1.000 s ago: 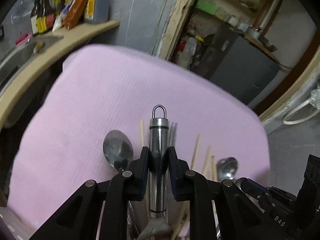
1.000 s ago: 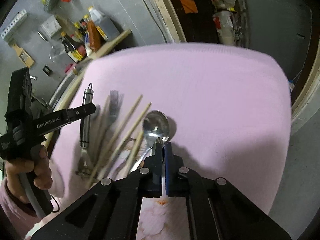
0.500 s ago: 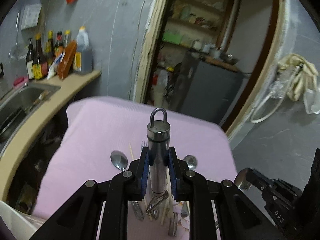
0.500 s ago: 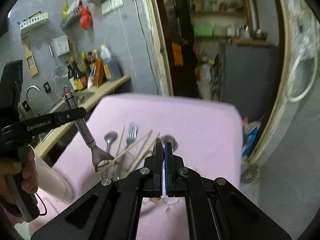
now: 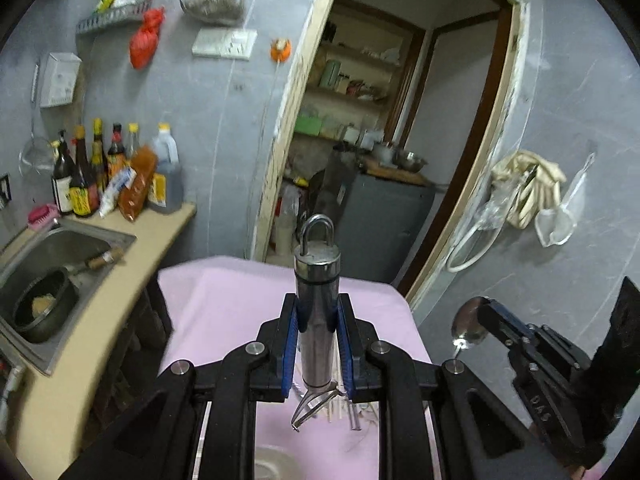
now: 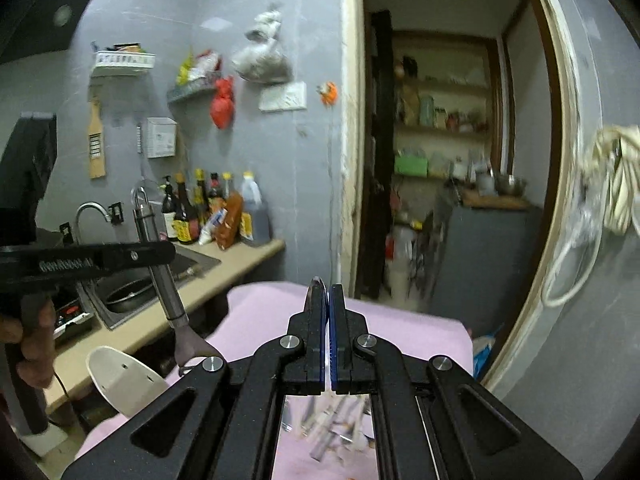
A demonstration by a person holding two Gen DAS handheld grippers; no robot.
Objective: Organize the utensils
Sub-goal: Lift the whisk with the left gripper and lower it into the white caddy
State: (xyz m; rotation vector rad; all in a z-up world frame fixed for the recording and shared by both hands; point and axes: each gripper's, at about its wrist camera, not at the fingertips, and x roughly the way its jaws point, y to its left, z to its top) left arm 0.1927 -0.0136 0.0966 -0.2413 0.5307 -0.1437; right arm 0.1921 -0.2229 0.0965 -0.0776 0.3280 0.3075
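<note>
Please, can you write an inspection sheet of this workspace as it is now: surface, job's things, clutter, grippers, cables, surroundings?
Surface: pink cloth covers the table.
Job's things: steel-handled peeler and spoon held up above the cloth; utensil pile lies on the cloth, too blurred to sort.
Clutter: sauce bottles on the counter; pan in the sink.
Grippers: left gripper shut on the peeler handle; right gripper shut on the spoon.
Cables: white cord looped on the wall.
Surroundings: grey walls; open doorway to shelves.

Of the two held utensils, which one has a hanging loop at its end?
The steel-handled peeler in the left gripper; the right gripper holds a spoon with a plain round bowl.
</note>
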